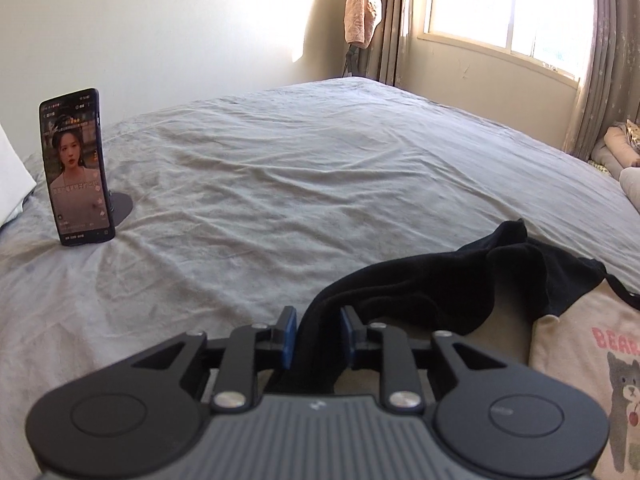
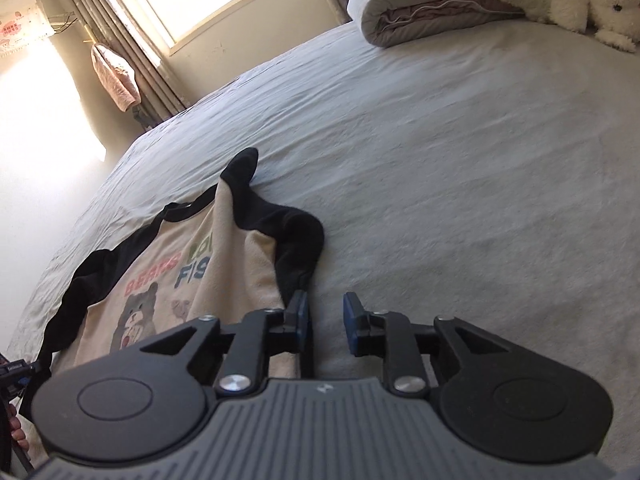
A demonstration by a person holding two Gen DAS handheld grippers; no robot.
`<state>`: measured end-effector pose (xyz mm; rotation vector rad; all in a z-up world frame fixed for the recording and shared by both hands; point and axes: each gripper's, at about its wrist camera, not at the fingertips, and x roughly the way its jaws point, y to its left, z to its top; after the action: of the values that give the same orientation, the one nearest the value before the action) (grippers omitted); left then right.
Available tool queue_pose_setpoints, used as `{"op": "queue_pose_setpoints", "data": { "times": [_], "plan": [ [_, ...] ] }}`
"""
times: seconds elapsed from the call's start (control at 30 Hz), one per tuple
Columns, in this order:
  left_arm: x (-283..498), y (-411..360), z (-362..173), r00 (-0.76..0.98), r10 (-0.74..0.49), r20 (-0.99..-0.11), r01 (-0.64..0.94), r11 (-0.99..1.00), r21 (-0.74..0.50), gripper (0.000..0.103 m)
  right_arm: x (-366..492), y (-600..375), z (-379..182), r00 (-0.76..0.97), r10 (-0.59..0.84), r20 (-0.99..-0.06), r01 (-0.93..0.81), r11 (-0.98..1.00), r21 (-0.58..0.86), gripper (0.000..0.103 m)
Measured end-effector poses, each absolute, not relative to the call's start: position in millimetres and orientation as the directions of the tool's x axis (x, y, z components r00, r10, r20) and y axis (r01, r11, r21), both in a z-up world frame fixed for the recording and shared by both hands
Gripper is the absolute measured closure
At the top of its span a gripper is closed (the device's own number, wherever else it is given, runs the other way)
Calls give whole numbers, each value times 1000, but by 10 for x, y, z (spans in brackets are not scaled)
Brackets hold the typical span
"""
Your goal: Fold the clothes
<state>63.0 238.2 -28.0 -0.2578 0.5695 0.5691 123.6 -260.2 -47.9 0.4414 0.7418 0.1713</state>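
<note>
Your left tongs (image 1: pixel 318 334) have the shirt's black sleeve (image 1: pixel 420 280) between barely parted pads, while your right tongs (image 2: pixel 326 322) gape empty just beside the other sleeve. The cream bear shirt (image 2: pixel 160 280) lies on the bed (image 2: pixel 440 200), phone (image 1: pixel 76 168) propped farther back.

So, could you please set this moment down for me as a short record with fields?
surface: bed with a wrinkled grey sheet
garment: cream shirt with black sleeves and a bear print, lying partly flat
left gripper: black sleeve lies between its pads; whether they press on it cannot be told
right gripper: open, nothing between its pads, beside the shirt's edge
phone: upright on a stand, screen lit
far end: folded quilt and white soft toy
fold: not yet made
</note>
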Motion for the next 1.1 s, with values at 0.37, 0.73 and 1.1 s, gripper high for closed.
{"op": "queue_pose_setpoints", "data": {
  "times": [0.37, 0.73, 1.1],
  "plan": [
    [566, 1760, -263, 796, 201, -571, -389, 893, -227, 75, 1223, -2324, -496, 752, 215, -623, 4, 944, 331, 96],
    [671, 1419, -477, 737, 148, -659, -324, 933, -153, 74, 1170, -2399, -282, 820, 86, -566, 54, 972, 227, 99],
    [662, 1394, -514, 739, 155, -656, -292, 950, -105, 74, 1101, -2592, -102, 883, -177, -434, 202, 979, 13, 99]
  ]
}}
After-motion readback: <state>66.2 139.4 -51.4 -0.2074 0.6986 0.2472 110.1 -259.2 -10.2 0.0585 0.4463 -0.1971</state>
